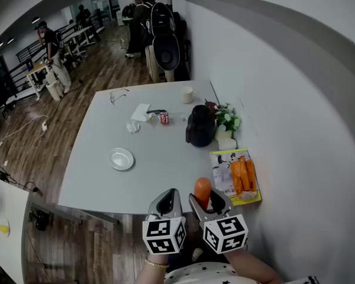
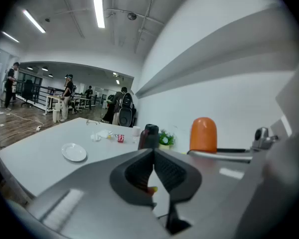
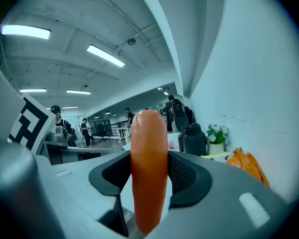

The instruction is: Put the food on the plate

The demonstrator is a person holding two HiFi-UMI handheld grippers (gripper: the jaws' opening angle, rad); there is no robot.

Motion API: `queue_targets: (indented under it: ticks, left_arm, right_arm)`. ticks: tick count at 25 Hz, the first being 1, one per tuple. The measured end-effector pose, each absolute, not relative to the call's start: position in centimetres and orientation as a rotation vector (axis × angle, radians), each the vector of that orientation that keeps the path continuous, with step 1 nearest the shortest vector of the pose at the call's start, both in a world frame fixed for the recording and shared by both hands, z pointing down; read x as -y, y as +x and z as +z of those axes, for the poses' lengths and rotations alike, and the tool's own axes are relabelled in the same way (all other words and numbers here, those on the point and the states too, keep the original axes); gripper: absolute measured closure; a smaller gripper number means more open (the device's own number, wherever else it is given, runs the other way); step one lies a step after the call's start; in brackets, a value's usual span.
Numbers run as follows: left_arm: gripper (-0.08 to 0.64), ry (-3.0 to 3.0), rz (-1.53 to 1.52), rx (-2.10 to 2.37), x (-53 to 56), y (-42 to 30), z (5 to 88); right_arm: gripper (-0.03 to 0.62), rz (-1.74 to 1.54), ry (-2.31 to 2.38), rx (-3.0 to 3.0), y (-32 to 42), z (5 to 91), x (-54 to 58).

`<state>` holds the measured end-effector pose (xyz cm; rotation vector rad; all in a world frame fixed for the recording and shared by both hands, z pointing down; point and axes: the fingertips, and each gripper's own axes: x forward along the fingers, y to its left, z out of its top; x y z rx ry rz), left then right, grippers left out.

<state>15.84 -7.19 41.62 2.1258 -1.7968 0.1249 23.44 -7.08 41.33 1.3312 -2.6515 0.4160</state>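
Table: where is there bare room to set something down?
Bare: the wide stretch between the plate and the jug, and the near strip from the plate to the orange food by the wall. Crowded: the wall side with jug and flowers, and the tissues and red can beyond.

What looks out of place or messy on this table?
Little stands out. A crumpled tissue lies loose on the table, and the orange food sits on a yellow booklet while the white plate is bare.
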Motion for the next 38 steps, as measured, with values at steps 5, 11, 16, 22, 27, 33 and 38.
queue_targets:
  ticks: [5, 11, 16, 22, 27, 33, 38]
  left_arm:
    - [0.552, 2.116, 0.141, 1.804, 6.5, 15.6, 42.5]
    - [0.552, 2.074, 0.128, 1.834, 6.4, 12.4, 43.0]
    - [0.552, 2.086, 0.137, 1.848, 7.4, 7.4, 42.5]
    - [0.552, 2.115, 0.155, 1.828, 9.1, 0.1, 42.8]
    - [0.552, 2.139, 0.161, 1.819, 10.4, -5.6, 42.9]
    - [0.552, 2.151, 0.167, 1.808, 11.6, -11.7, 43.3]
    - [0.552, 2.173, 0.197, 1.777, 12.4, -16.1, 43.7]
  right_arm:
    - [0.373, 0.455, 1.304, 2.661, 23.0, 42.1, 6.3]
    - [0.373, 0.460, 1.233, 2.665, 19.8, 43.1, 6.3]
    - [0.373, 0.470, 1.239, 2.674, 15.1, 42.8, 7.5]
    - [0.373, 0.469, 1.286, 2.686, 7.9, 42.8, 9.1]
    - [0.373, 0.495, 1.297, 2.670, 2.5, 43.5, 10.3]
    - [0.373, 0.495, 1.316, 2.659, -3.3, 43.8, 11.6]
    - [0.373, 0.513, 1.353, 2.643, -7.6, 44.1, 12.2]
